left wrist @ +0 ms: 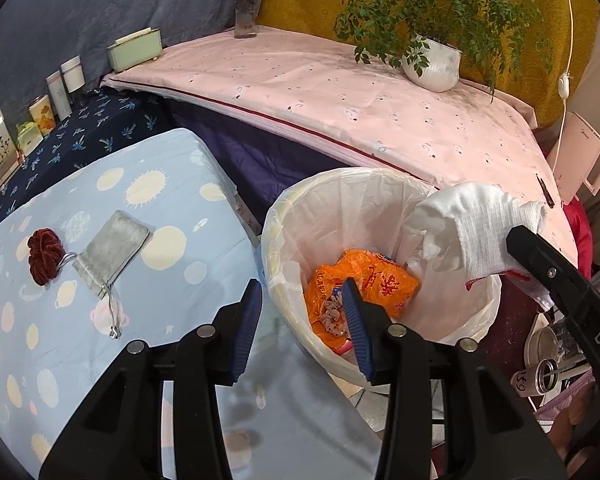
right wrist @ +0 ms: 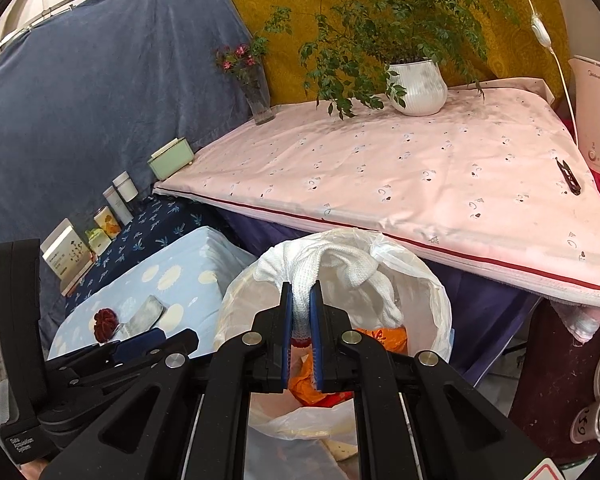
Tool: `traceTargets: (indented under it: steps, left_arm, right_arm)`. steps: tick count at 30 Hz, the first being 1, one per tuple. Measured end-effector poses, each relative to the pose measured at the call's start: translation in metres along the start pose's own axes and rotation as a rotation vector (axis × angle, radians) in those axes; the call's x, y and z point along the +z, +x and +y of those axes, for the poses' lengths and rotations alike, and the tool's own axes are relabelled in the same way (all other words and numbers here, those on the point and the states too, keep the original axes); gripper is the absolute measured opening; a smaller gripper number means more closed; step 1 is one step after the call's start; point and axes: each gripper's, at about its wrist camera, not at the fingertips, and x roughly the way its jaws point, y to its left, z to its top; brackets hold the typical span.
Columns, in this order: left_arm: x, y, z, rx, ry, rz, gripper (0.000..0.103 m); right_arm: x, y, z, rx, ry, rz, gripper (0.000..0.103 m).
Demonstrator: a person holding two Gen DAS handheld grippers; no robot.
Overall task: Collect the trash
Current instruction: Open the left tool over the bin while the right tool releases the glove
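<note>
A round trash bin (left wrist: 271, 240) lined with a white plastic bag stands between two tables. At its bottom lies an orange plastic bag (left wrist: 364, 280) with some pinkish scraps. My left gripper (left wrist: 302, 290) hangs open over the bin's near rim, nothing between its blue pads. My right gripper (right wrist: 302, 304) is shut on a white knitted cloth (right wrist: 340, 268) with a red edge, holding it above the bin's mouth (right wrist: 432, 300). In the left wrist view that cloth (left wrist: 480, 224) hangs over the bin's far right rim.
A grey drawstring pouch (left wrist: 108, 252) and a dark red scrunchie (left wrist: 44, 254) lie on the light blue tablecloth (left wrist: 172, 168) at left. The pink-covered table (left wrist: 340, 92) behind holds a potted plant (left wrist: 432, 64), a vase and small black snips (right wrist: 568, 176). Cans (left wrist: 544, 376) stand at lower right.
</note>
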Motion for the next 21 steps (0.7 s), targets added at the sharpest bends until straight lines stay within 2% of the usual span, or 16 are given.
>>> traceTargets:
  steps: [21]
  left_arm:
    - [-0.008, 0.001, 0.021, 0.010, -0.032, 0.010, 0.040]
  right_arm:
    - [-0.004, 0.009, 0.015, 0.007, -0.024, 0.017, 0.009]
